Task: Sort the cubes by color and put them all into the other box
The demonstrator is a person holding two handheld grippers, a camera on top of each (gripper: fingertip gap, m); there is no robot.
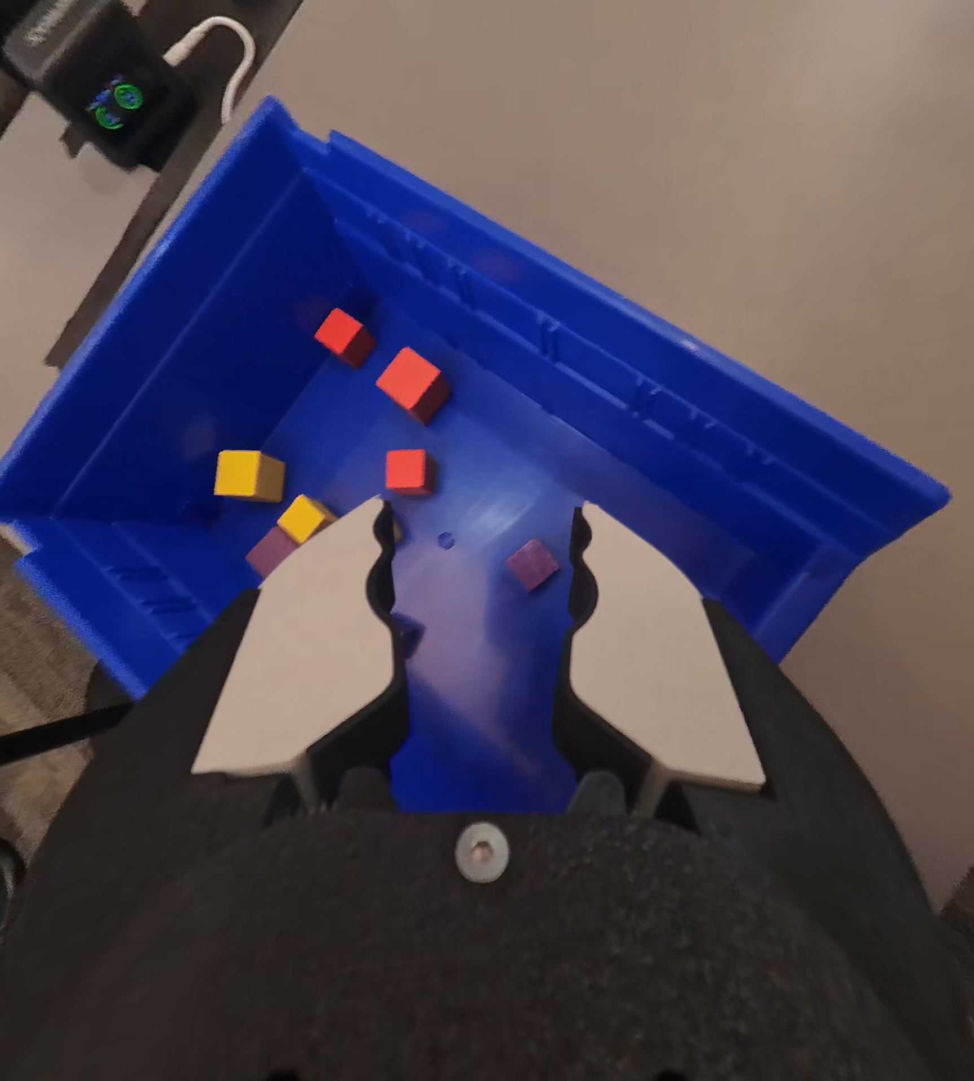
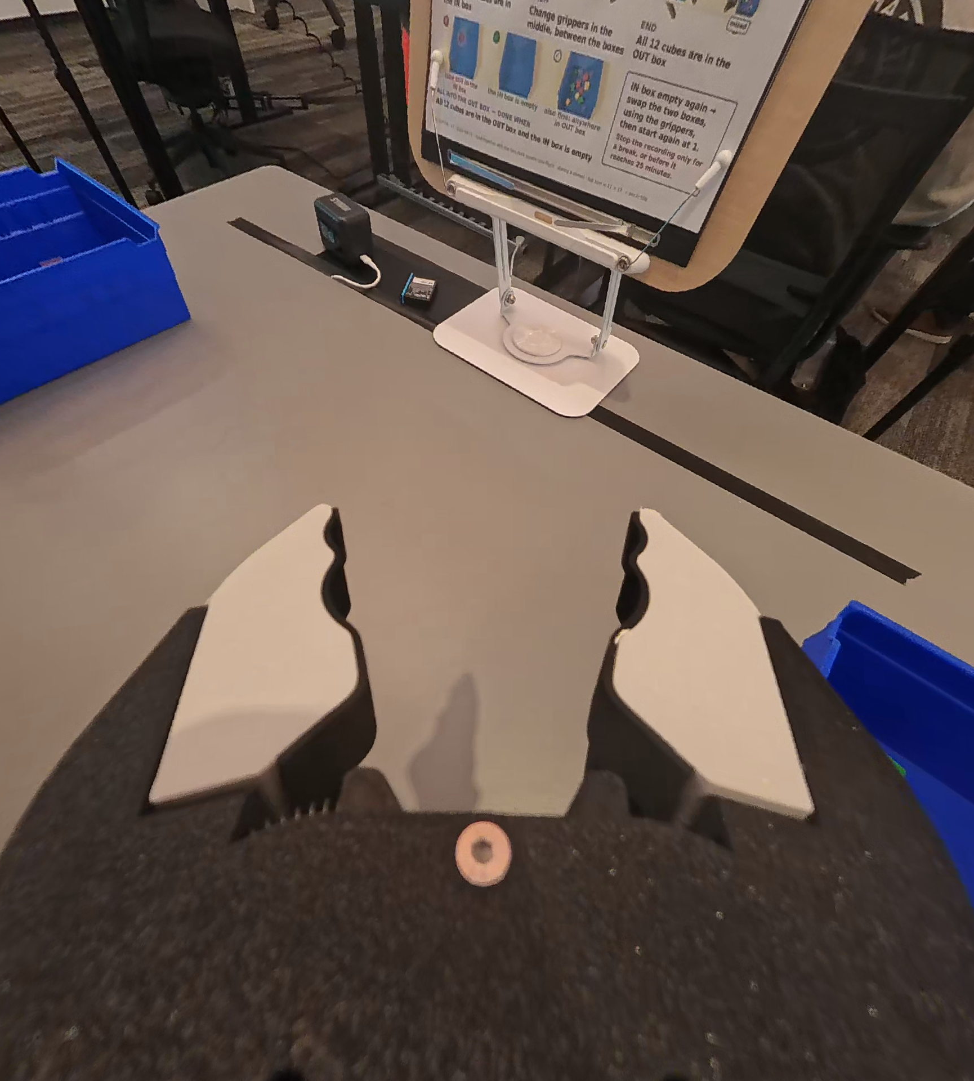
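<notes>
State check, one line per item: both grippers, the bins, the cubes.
left gripper: open, empty, over the blue bin
right gripper: open, empty, over bare table
blue bin: holds loose cubes, tilted in view
red cubes: three, lying apart on the bin floor
yellow cubes: two, near the left wall
purple cubes: two clear, scattered; others unclear
second bin: contents hidden
</notes>
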